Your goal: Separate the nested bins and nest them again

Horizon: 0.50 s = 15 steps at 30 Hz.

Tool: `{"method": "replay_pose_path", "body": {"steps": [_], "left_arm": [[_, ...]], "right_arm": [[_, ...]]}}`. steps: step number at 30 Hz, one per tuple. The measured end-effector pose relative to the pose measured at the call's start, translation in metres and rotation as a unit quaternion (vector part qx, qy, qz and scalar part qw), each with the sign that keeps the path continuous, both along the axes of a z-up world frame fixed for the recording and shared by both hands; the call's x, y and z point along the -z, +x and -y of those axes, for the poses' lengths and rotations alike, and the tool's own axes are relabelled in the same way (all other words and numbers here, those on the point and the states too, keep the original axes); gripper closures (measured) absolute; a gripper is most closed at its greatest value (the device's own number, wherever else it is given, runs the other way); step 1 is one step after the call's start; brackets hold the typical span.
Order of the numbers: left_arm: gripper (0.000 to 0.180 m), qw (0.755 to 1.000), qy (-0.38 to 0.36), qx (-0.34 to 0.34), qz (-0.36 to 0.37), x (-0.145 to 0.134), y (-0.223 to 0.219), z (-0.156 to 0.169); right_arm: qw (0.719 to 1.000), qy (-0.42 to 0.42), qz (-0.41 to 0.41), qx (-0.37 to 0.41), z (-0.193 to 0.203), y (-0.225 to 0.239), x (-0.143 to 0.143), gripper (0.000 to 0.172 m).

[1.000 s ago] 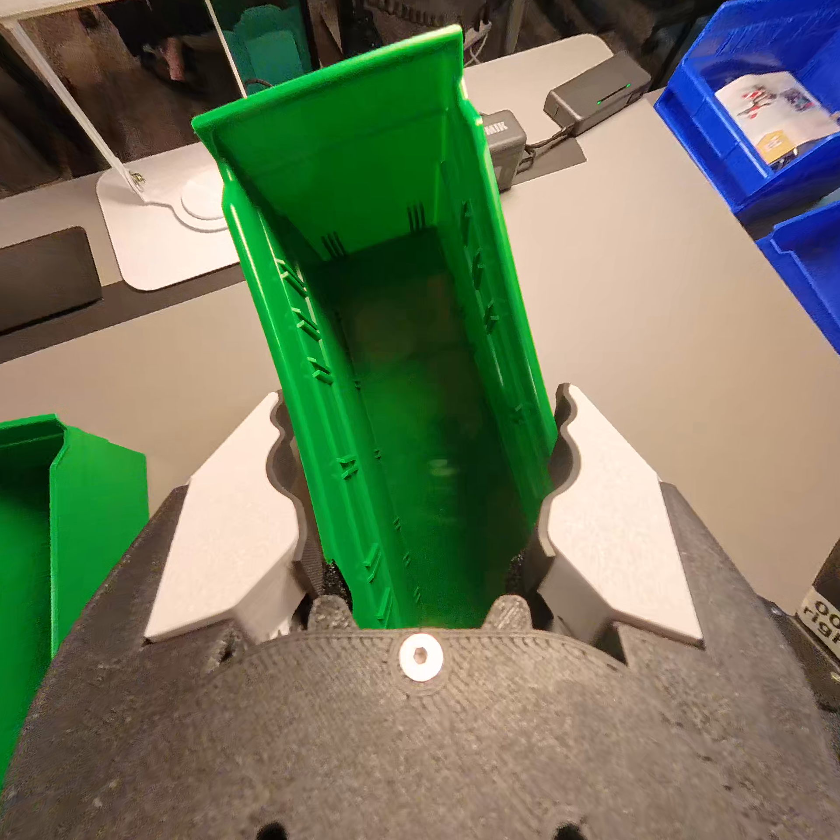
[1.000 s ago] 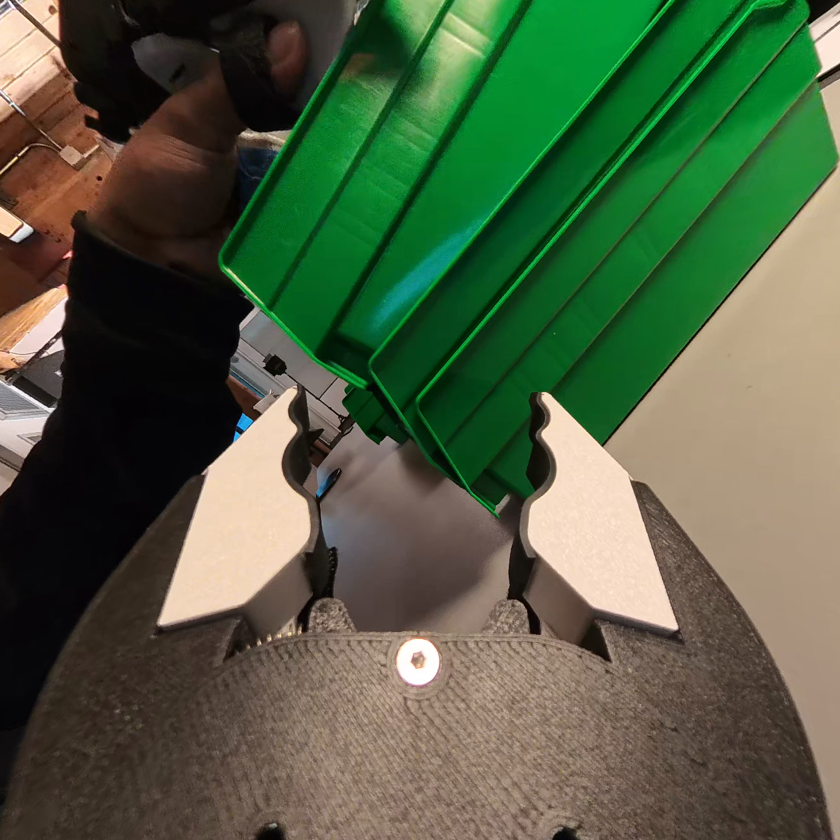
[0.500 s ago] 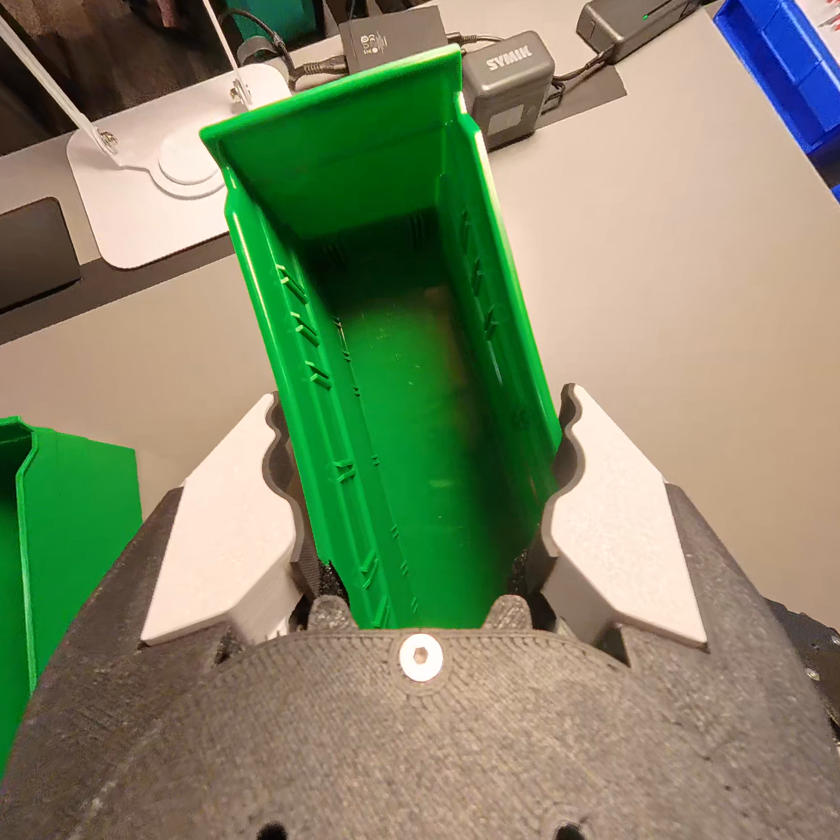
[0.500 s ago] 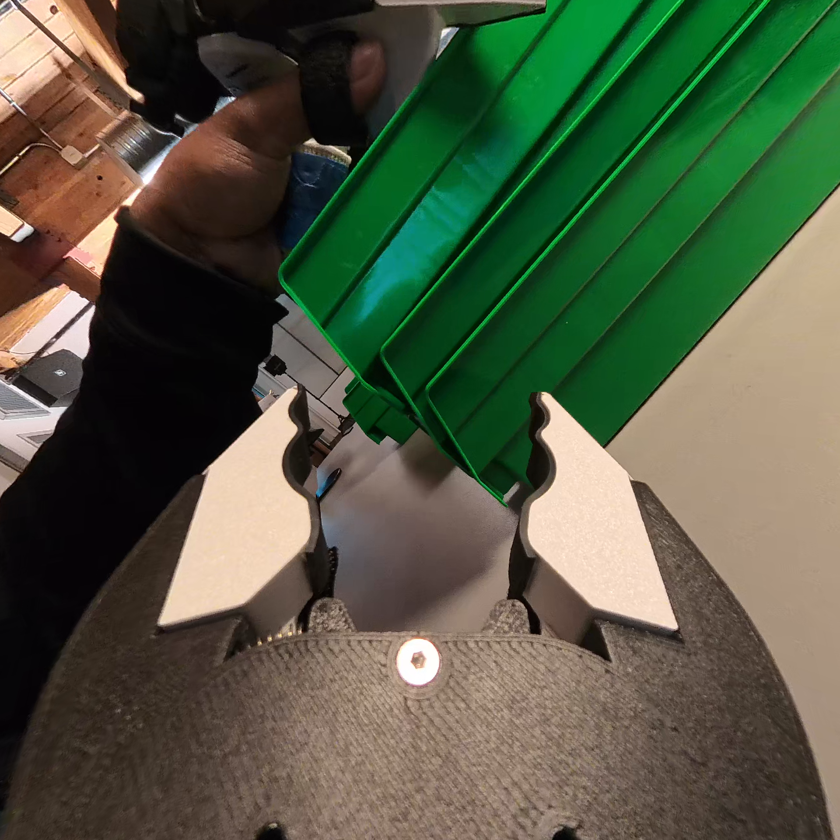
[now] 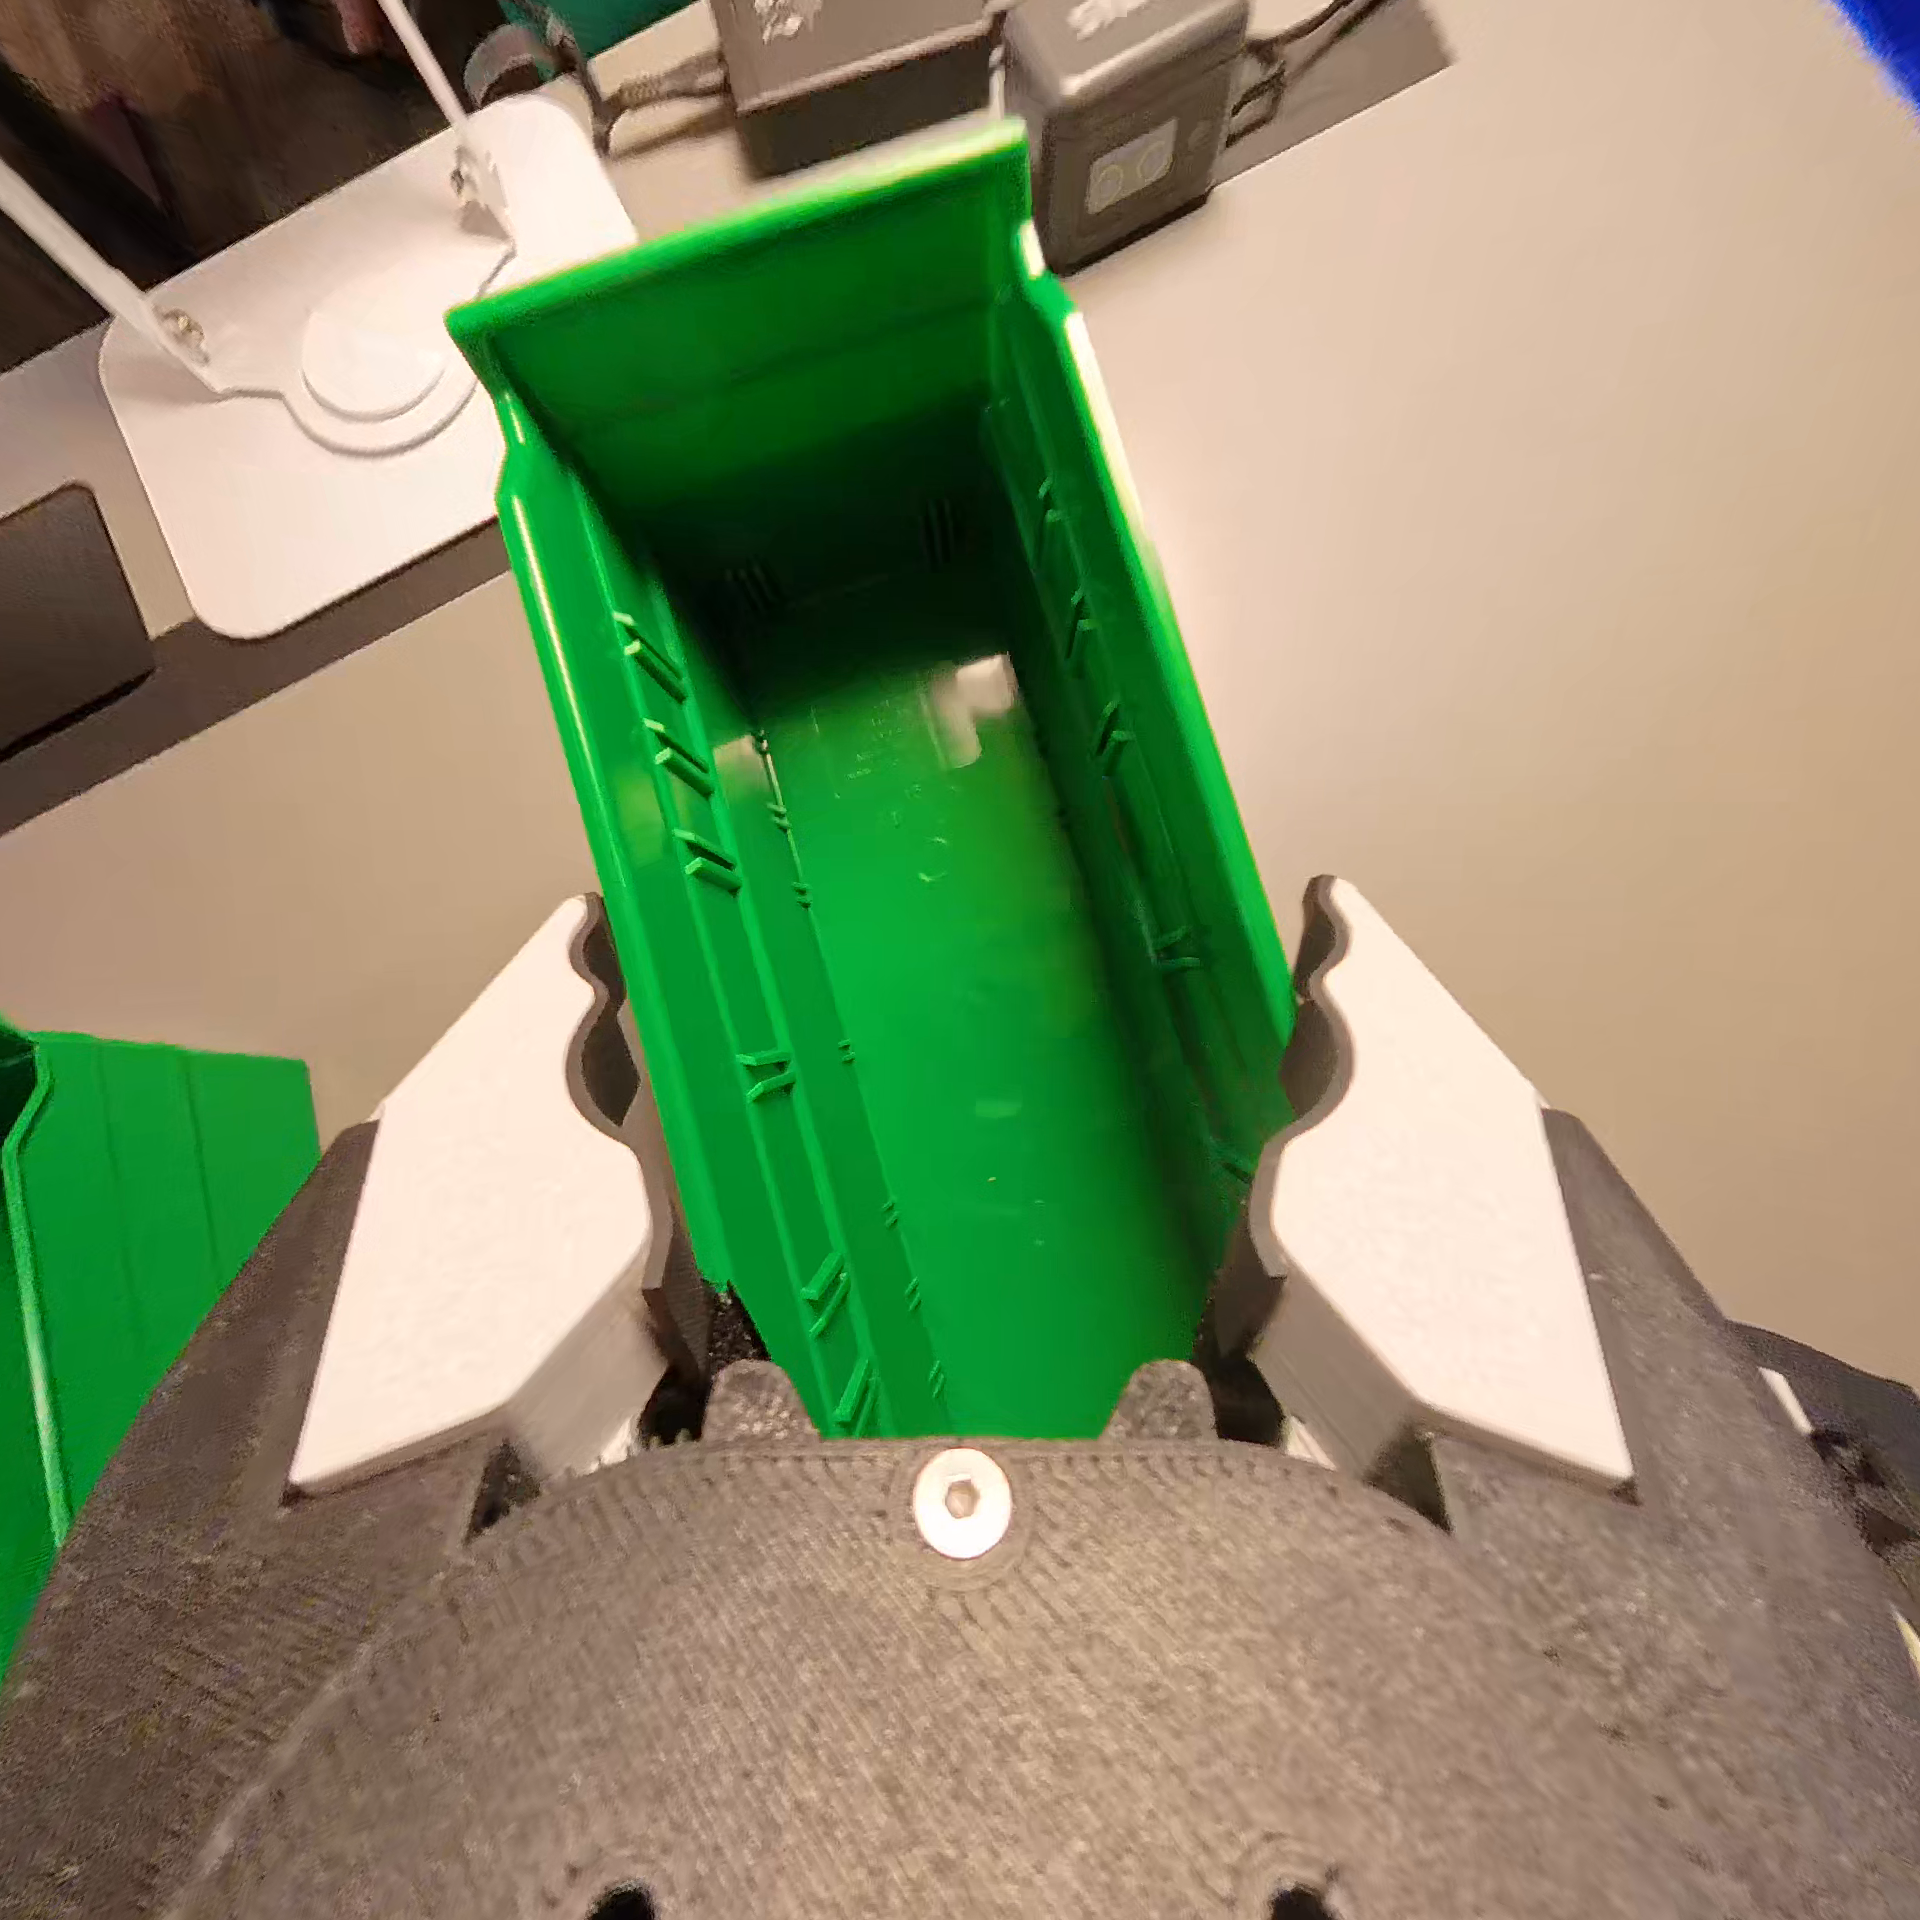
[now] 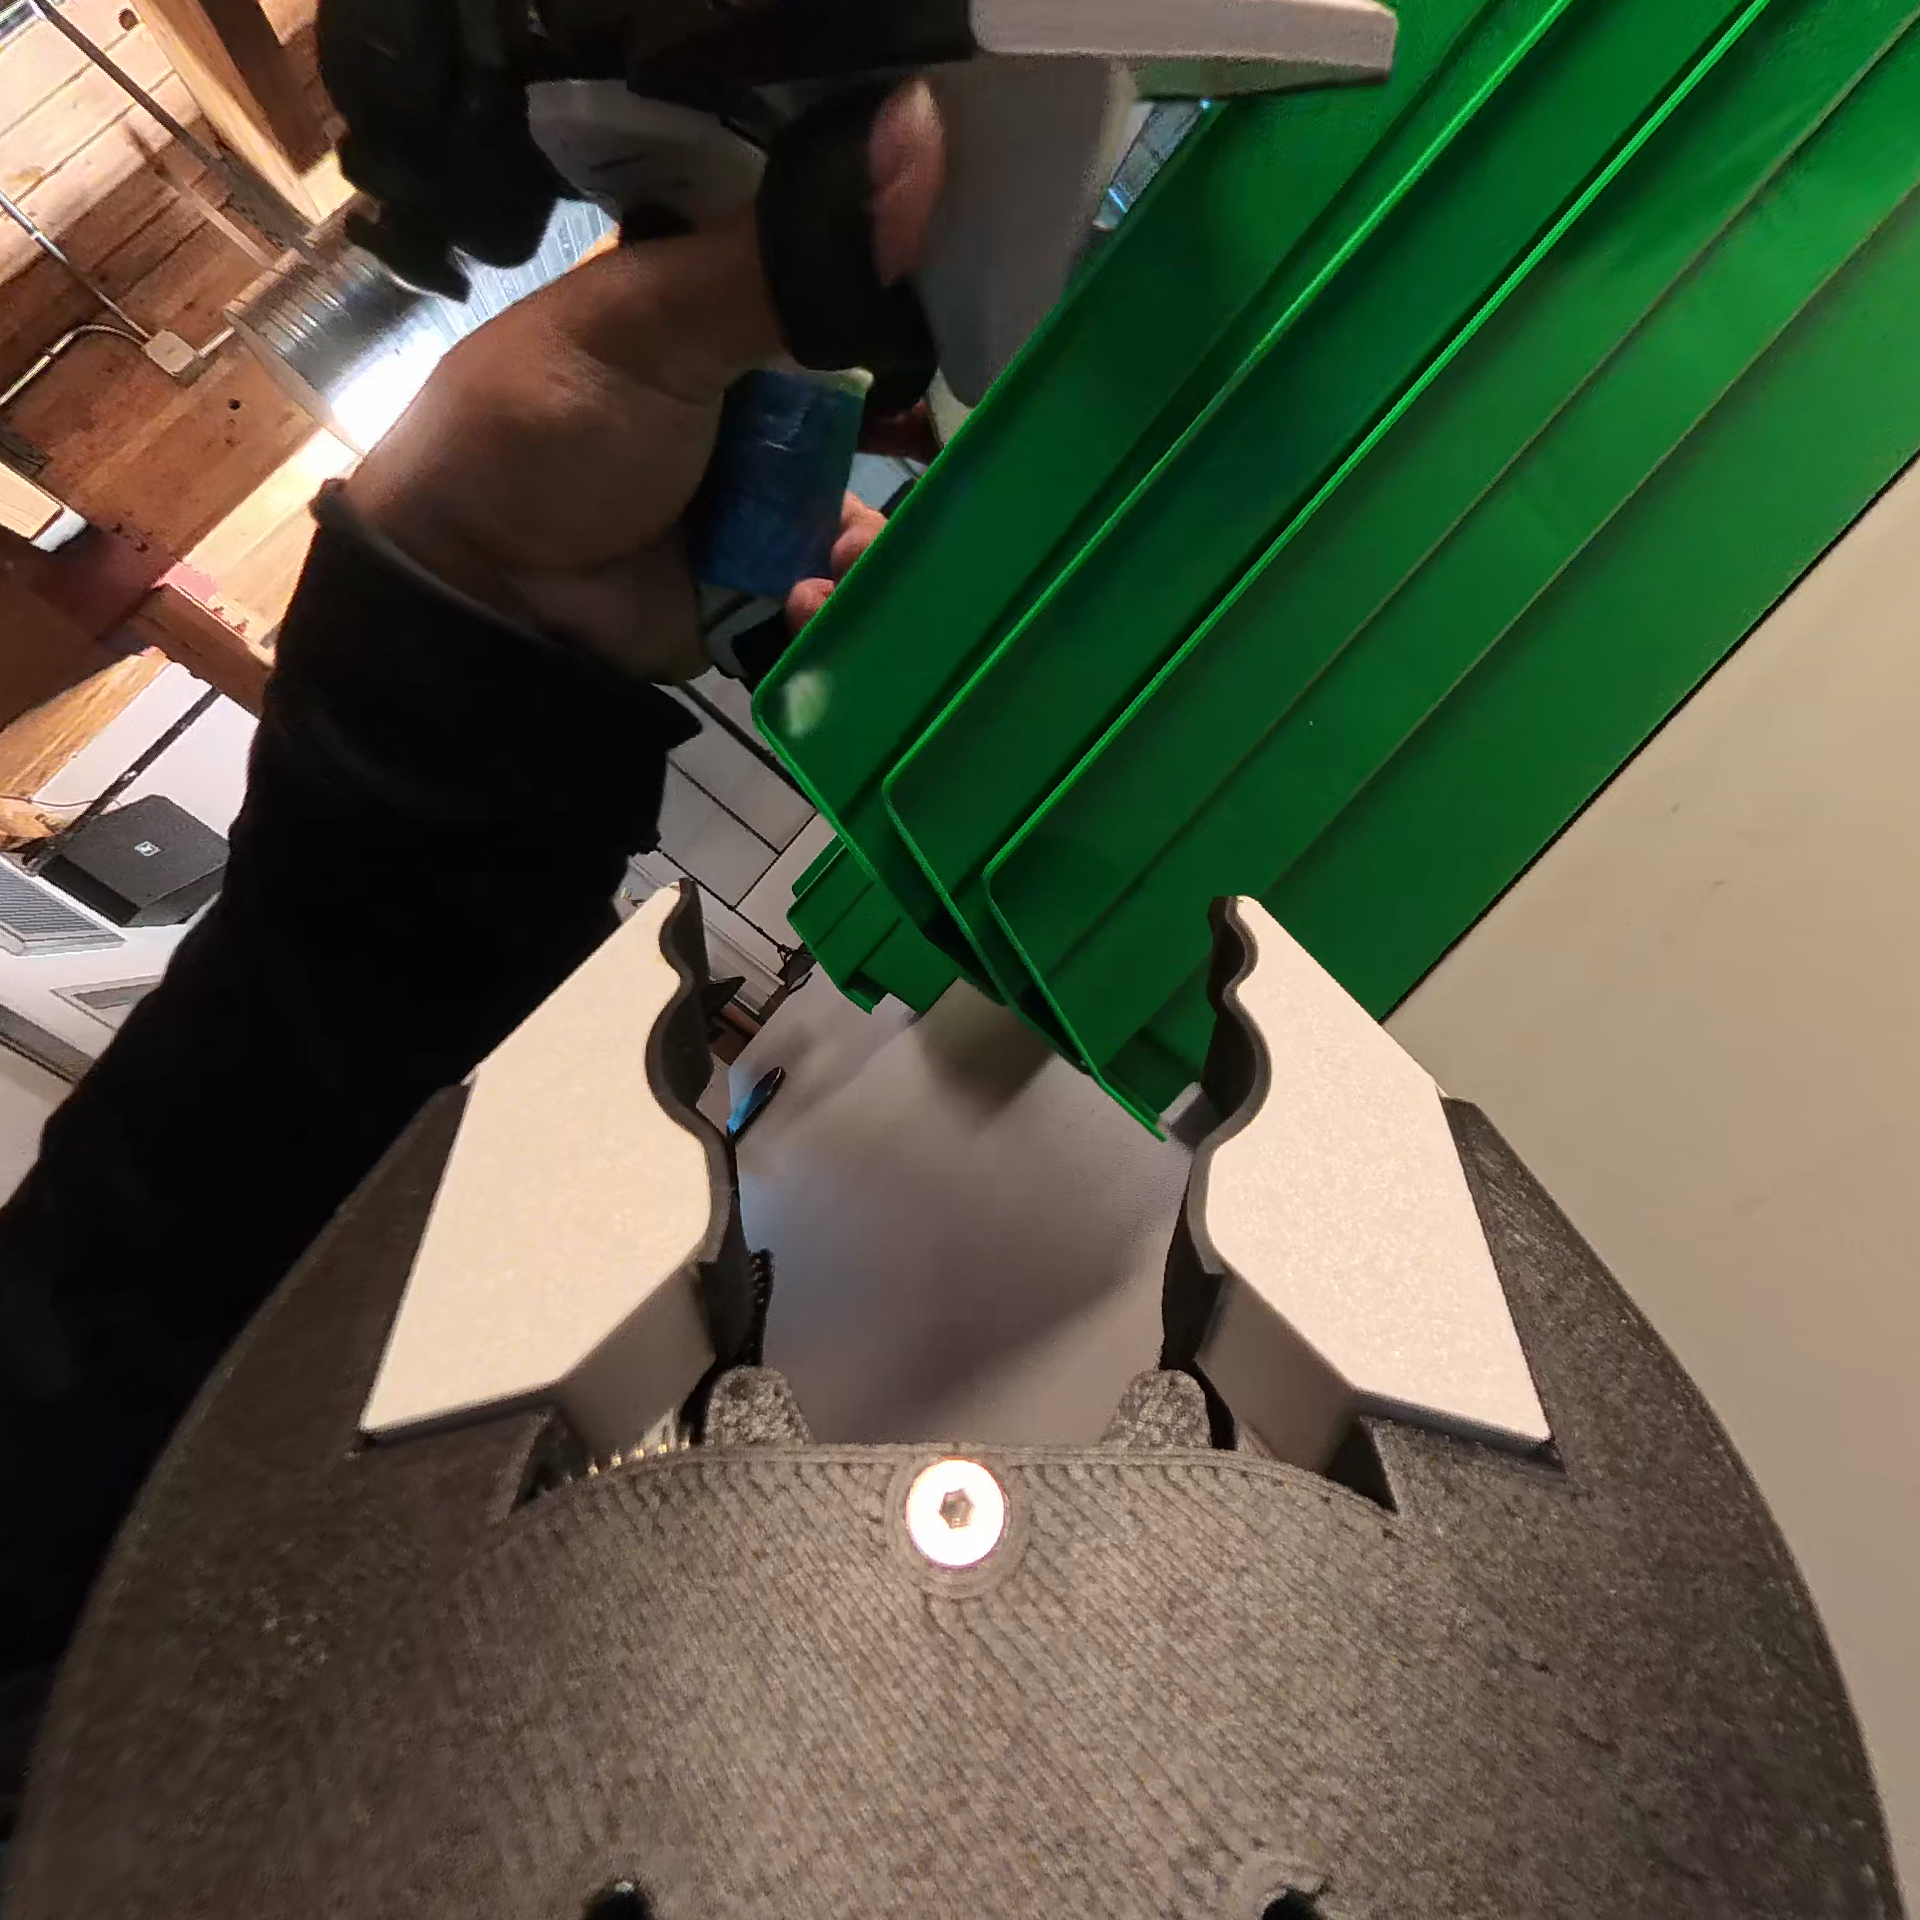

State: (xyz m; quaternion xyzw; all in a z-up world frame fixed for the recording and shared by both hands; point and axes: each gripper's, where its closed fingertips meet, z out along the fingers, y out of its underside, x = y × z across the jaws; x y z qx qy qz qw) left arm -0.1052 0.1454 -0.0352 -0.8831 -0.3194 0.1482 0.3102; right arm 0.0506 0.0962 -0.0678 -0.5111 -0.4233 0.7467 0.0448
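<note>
1. The left tool (image 5: 951,997) has a long green bin (image 5: 935,831) running lengthwise between its two spread fingers. The right pad (image 5: 1304,1049) touches the bin's side wall; a narrow gap shows at the left pad (image 5: 597,1023), so the bin is not clamped.
2. This bin hangs above the grey bench (image 5: 1558,623), open side toward the camera.
3. A second green bin (image 5: 135,1247) sits at the left edge.
4. The right tool (image 6: 956,997) is spread wide and grips nothing; its right pad (image 6: 1236,1029) rests at a corner of the green stack (image 6: 1351,623).
5. A person's hand (image 6: 561,457) holds the other tool's handle.
6. A white lamp base (image 5: 343,395) and grey chargers (image 5: 1122,156) lie beyond.
</note>
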Motion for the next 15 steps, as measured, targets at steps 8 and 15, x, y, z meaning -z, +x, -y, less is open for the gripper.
{"method": "replay_pose_path", "body": {"steps": [8, 15], "left_arm": [[0.050, 0.992, 0.099, 0.076, -0.023, -0.065, 0.031, 0.042], [0.050, 0.995, 0.010, -0.031, -0.092, -0.065, -0.043, 0.197]], "right_arm": [[1.000, -0.004, 0.000, -0.001, -0.001, 0.000, 0.000, 0.074], [1.000, 0.002, 0.003, 0.000, 0.000, -0.001, 0.001, 0.074]]}}
